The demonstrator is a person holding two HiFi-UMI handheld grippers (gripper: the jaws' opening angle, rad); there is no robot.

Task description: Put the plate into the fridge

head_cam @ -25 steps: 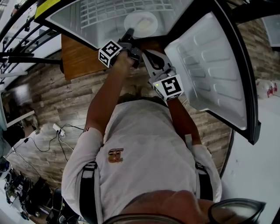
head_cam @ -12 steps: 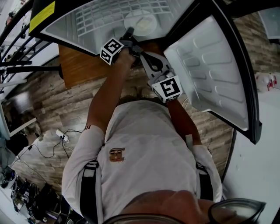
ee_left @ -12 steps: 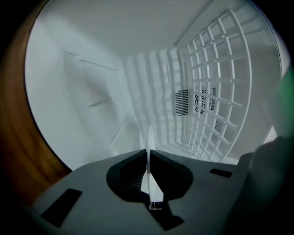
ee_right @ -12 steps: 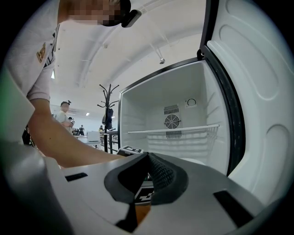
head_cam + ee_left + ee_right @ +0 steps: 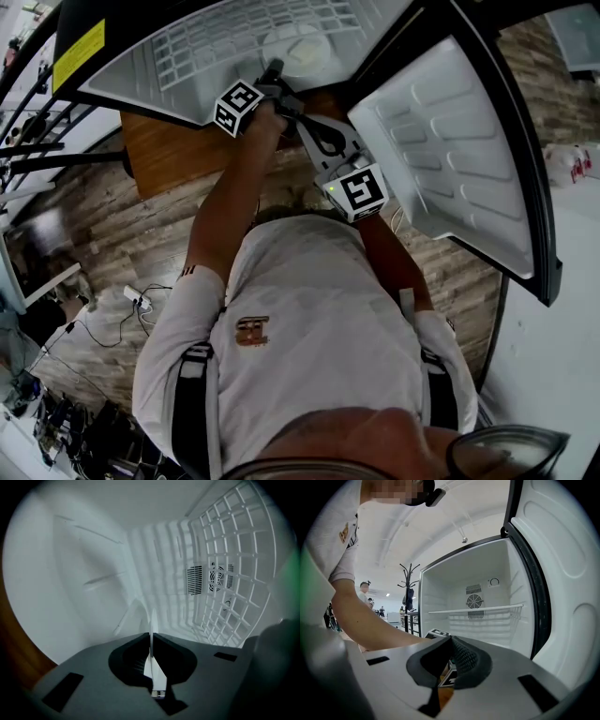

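Plate (image 5: 298, 47) is inside the fridge (image 5: 450, 141), held level over the front edge of the wire shelf (image 5: 216, 37). I cannot tell whether it rests there yet. The left gripper (image 5: 277, 70) has its jaws pinched on the near rim. The right gripper (image 5: 451, 641) waits outside the fridge, jaws together on nothing. The plate looks stiff, smooth and breakable. Held by one edge it likely levers on the pads, so a deep bite on the rim seems safest.

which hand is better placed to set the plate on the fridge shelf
Left: the left gripper has its jaws shut on the plate, inside the fridge over the shelf. The right gripper sits outside, jaws shut on nothing.
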